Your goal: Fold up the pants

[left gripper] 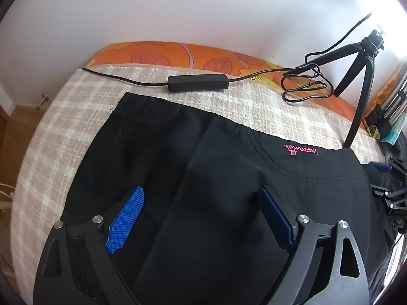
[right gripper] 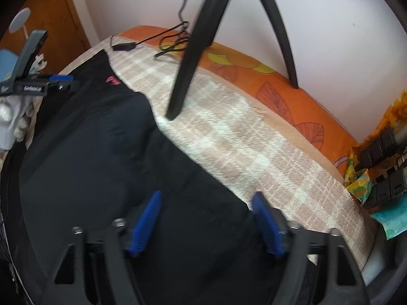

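Lying flat on a beige-and-white plaid blanket (left gripper: 76, 117) are the black pants (left gripper: 203, 178), waistband end toward the wall side, w/ a pink logo (left gripper: 301, 150) stitched near a curved pocket seam. Blanket covers an orange floral mattress (left gripper: 178, 53) that runs along the white wall.

Left gripper (left gripper: 201, 216): jaws wide apart, blue pads (left gripper: 127, 221) just above the black fabric at the waist part, nothing pinched btwn them. Cloth under them looks smooth, no fold raised.

Right gripper (right gripper: 206, 221): picture blurred. Jaws partly spread, one blue pad over the pants, the other near the fabric's edge where it meets the blanket. Can't see any cloth clamped; pads don't look pressed on anything.

From the right wrist view the left gripper shows at far left, next to the pants' logo end.

Other stuff: black tripod (left gripper: 363, 76) w/ one leg (right gripper: 188, 58) set on the blanket just beside the pants; black cable (left gripper: 305, 84) w/ an inline box (left gripper: 198, 82) lying along the mattress edge, well apart from the pants.
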{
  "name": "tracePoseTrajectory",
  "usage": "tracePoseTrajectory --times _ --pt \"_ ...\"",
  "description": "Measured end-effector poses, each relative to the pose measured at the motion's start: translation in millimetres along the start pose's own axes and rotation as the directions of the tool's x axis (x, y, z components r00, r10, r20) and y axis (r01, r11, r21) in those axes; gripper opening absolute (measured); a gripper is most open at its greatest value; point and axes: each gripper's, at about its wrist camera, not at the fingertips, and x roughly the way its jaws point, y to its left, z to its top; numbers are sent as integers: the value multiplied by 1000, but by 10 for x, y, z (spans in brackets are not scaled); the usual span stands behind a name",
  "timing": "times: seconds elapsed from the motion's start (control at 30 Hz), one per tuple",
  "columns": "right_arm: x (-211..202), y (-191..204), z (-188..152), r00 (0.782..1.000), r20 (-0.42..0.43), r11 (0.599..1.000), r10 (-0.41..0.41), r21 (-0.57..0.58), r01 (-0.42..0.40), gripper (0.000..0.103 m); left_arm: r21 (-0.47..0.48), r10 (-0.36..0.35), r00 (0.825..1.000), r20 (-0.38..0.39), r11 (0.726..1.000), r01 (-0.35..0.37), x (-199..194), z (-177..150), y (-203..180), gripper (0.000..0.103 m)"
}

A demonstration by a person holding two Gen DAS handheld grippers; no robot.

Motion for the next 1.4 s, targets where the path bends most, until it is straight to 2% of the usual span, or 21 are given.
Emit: tracePoseTrajectory --times 0.03,0.07,0.13,0.2,0.27,0.4,0.5,0.7,0.83,0.93,1.03,1.13,1.23,1.27,1.3,1.33,1.37,1.4 --pt "-23 35 -12 1000 3 1000 2 -5 -2 45 -4 1 1000 -1 1000 -1 4 6 2 92" --pt "-26 79 -13 1000 3 1000 -5 -4 5 38 -7 1 1000 -3 1000 -1 3 13 2 92" --pt "-43 148 -28 1000 2 1000 -6 3 6 17 -26 -4 1000 -16 1000 4 2 46 13 92" --pt "-65 244 -66 1000 3 1000 -30 1 30 9 -51 -17 999 -34 999 15 -7 75 19 92" --pt "-115 333 -97 998 11 998 -69 -4 69 6 -85 -45 998 -47 996 41 3 130 68 92" --pt "-404 464 -150 990 88 994 -112 -10 113 5 -129 -83 996 -29 989 79 -89 236 82 92" --pt "-712 560 -209 981 161 994 -109 3 110 4 -151 -112 994 -17 983 109 -156 297 39 92" --pt "-1137 1073 -454 958 244 975 -153 -120 187 4 -188 -168 986 -8 968 164 -246 406 -18 92" --pt "-1270 1371 -641 948 274 959 -164 -182 218 4 -197 -175 984 -29 966 166 -235 417 -99 92" --pt "-1338 1548 -800 948 277 950 -154 -224 220 4 -228 -191 981 -31 957 179 -233 409 -99 92" --pt "-1346 1679 -925 945 283 936 -164 -259 240 4 -234 -166 985 -45 960 151 -227 375 -109 92" --pt "-1354 1708 -979 948 280 939 -153 -259 228 4 -192 -110 993 -46 976 99 -272 316 -154 88" --pt "-1388 1730 -1014 945 287 937 -155 -259 232 4 -186 -109 992 -61 978 96 -262 255 -139 69" --pt "-1403 1740 -1028 945 289 938 -155 -258 233 4 -195 -121 990 -68 975 106 -249 230 -127 58" --pt "-1411 1748 -1037 944 290 937 -158 -258 236 4 -207 -138 988 -68 971 121 -245 199 -109 43" --pt "-1415 1754 -1046 943 291 936 -161 -259 239 4 -213 -154 986 -63 967 138 -251 177 -99 35" --pt "-1424 1771 -1060 942 292 933 -167 -261 246 4 -212 -163 985 -59 966 147 -264 155 -102 23" --pt "-1433 1787 -1070 941 291 932 -171 -261 250 4 -197 -165 985 -47 968 153 -306 122 -118 16"
